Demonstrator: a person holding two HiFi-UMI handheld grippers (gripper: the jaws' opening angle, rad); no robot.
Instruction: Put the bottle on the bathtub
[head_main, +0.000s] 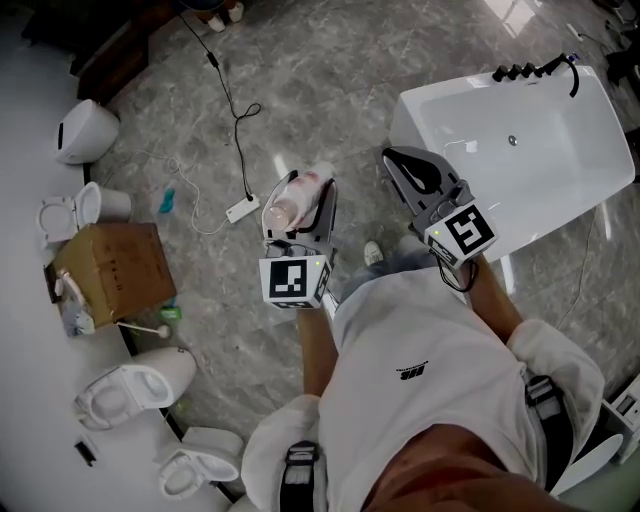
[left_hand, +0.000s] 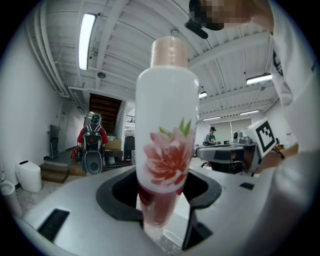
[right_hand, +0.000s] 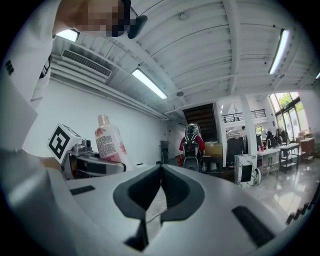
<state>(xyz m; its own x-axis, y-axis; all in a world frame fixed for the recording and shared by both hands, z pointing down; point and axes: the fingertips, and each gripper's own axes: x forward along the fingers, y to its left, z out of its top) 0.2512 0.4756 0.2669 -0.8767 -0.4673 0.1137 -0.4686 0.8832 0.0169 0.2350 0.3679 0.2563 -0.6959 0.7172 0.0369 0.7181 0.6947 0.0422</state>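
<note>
I have the flowered white bottle (left_hand: 167, 125) clamped by its lower end in my left gripper (left_hand: 161, 220), cap pointing away. It is above the grey marble floor (head_main: 330, 90), apart from the white bathtub (head_main: 600, 120). My right gripper (right_hand: 160, 187) is closed on nothing, near the tub's corner. Toilets (head_main: 130, 385) stand at the left.

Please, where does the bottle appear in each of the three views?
Head view: centre, the bottle lies in the left tool.
Left gripper view: it fills the middle, clamped between the jaws.
Right gripper view: small, at the left.
Shared landmark: the person with a backpack, in both gripper views.
</note>
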